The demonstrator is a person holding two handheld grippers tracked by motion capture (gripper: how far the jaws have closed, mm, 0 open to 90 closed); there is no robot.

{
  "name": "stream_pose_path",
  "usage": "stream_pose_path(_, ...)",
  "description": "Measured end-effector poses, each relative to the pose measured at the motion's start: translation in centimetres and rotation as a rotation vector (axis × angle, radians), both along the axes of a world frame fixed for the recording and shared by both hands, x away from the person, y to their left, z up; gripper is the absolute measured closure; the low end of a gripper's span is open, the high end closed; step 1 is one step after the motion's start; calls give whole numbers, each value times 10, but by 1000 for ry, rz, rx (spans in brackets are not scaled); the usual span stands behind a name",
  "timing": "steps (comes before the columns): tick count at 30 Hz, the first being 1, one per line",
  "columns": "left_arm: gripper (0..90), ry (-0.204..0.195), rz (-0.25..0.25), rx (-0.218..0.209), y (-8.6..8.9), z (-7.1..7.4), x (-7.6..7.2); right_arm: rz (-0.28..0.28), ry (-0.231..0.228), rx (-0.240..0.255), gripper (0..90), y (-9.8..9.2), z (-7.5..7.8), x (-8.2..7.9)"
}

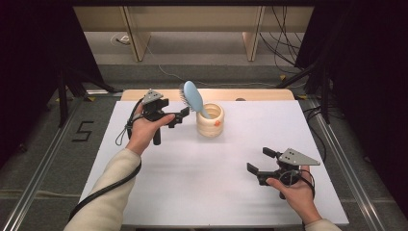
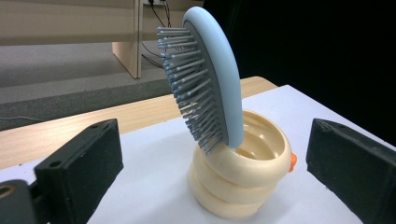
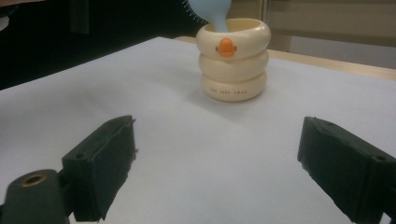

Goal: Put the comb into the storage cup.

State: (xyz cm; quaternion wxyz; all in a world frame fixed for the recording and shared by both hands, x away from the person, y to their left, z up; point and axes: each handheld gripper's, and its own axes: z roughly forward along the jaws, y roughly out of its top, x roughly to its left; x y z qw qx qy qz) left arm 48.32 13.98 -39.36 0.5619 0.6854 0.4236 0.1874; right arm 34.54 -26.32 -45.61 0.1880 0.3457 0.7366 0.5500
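A light blue hairbrush (image 1: pixel 191 96) stands handle-down in a cream ringed cup (image 1: pixel 210 122) with an orange beak mark, at the far middle of the white table. It leans to the left, bristles facing left. My left gripper (image 1: pixel 179 117) hovers just left of the cup, open, nothing between its jaws. In the left gripper view the hairbrush (image 2: pixel 219 79) and cup (image 2: pixel 243 182) sit ahead, beyond the black fingers (image 2: pixel 84 168). My right gripper (image 1: pixel 261 160) rests open near the front right. It points at the cup (image 3: pixel 233 60), which is far off.
The white table top (image 1: pixel 202 183) ends in a wooden strip (image 1: pixel 260 94) at the far edge. Dark curtains flank both sides. Wooden furniture legs (image 1: pixel 137 38) and cables (image 1: pixel 284 43) lie on the floor beyond. A "5" mark (image 1: pixel 82 131) is on the floor at left.
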Motion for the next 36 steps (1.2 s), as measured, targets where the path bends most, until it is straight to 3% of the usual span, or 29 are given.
stream_pose_path(10,29,-9,-1,-11,4,-9,-17,-9,-4,-1,120,-1,0,0)
stream_pose_path(24,28,-24,3,47,11,-19,-41,-21,-7,-4,110,-3,0,1)
stream_pose_path(32,29,-22,-1,58,10,-28,-55,-21,-9,-8,106,-4,0,1)
stream_pose_path(36,31,-39,-6,68,8,-29,-62,-25,-7,-8,105,-5,1,1)
